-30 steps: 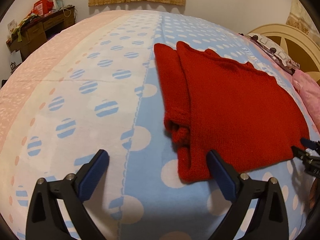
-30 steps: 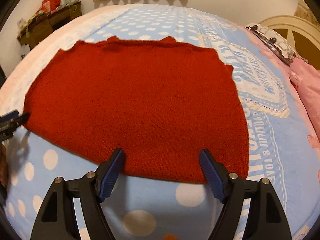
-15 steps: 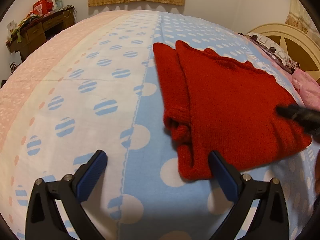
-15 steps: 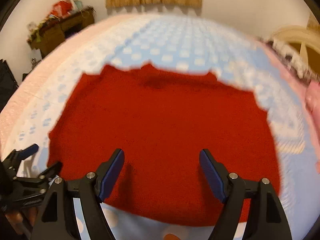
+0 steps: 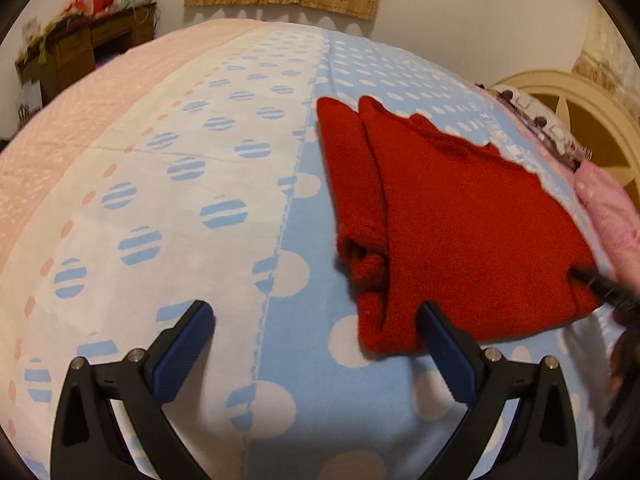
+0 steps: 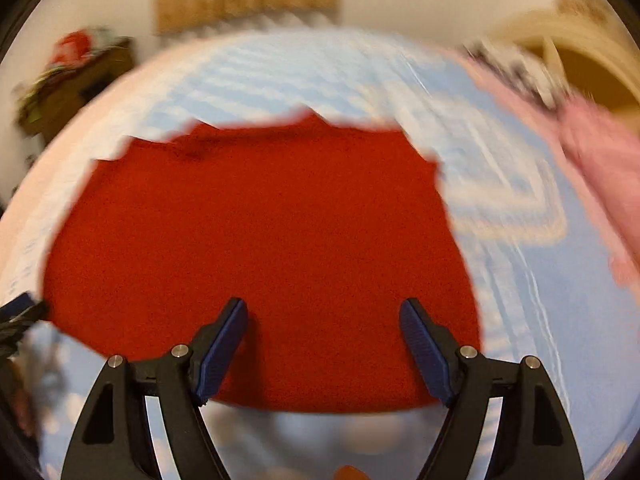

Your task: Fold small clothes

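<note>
A red knitted sweater (image 5: 472, 232) lies flat on the spotted bedspread (image 5: 160, 200), one sleeve (image 5: 352, 184) folded in along its left side. My left gripper (image 5: 314, 312) hovers open at the sweater's near left corner; its right finger overlaps the hem and nothing is between the pads. In the blurred right wrist view the sweater (image 6: 260, 240) fills the middle. My right gripper (image 6: 323, 308) stands open over the near hem towards the right corner, holding nothing. Its tip (image 5: 592, 280) shows at the right edge of the left wrist view.
A cluttered wooden desk (image 5: 80, 48) stands at the back left by the wall. A cream headboard (image 5: 580, 120) and pink bedding (image 5: 612, 216) lie to the right of the sweater. Bare bedspread stretches to the left.
My right gripper swung in over the sweater, then back towards its near right corner, and its view is now blurred. The left gripper has hardly moved. Both stayed open.
</note>
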`<state>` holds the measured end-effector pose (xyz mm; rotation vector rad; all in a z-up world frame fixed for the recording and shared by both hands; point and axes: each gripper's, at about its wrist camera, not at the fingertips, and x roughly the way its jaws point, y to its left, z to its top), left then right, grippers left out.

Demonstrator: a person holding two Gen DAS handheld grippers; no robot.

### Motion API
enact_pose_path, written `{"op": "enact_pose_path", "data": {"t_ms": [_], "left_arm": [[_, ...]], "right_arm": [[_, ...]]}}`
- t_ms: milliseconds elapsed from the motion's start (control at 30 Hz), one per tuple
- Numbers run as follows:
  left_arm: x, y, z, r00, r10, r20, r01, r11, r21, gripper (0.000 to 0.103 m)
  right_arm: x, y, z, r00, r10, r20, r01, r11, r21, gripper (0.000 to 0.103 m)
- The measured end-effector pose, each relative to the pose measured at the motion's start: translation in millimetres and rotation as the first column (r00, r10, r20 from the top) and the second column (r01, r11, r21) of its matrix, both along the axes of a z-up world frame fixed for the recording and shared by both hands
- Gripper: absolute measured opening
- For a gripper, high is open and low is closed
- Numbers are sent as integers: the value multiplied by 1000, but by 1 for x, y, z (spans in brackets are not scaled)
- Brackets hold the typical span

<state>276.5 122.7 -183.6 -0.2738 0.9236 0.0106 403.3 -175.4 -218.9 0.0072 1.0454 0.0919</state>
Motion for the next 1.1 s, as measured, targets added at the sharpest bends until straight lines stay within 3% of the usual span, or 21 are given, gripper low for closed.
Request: {"op": "enact_pose_path", "data": {"t_ms": [100,233,367,467,533,700,733,833,1000,1100], "left_arm": [[-9,14,11,1000,6,11,-6,1000,-30,103],[-12,29,31,1000,-7,21,6,1000,29,103],[4,44,49,999,12,46,-15,997,81,103],[21,50,53,998,21,59,-27,994,109,103],[34,54,48,999,17,41,-20,996,91,103],[55,52,32,1000,-11,-2,11,998,62,103],[58,51,30,1000,-17,-6,17,998,54,103],[64,49,26,999,-36,-6,36,999,17,103],[80,43,20,998,-60,-24,58,996,-69,103],[89,39,16,997,-65,-31,61,991,-123,103]], "right_arm": [[-21,4,0,997,70,12,-69,996,-53,79],[-24,8,17,998,62,4,-61,995,-77,79],[-28,58,40,980,182,77,-171,976,-133,79],[-37,116,43,934,341,105,-317,929,-192,79],[-47,156,38,883,452,122,-411,874,-260,79],[-74,215,25,770,620,149,-531,753,-388,78],[-78,221,22,755,639,151,-545,738,-398,74],[-88,235,14,724,676,136,-565,695,-444,63],[-90,254,2,683,716,143,-564,642,-519,60],[-87,259,-1,681,716,155,-541,634,-552,60]]}}
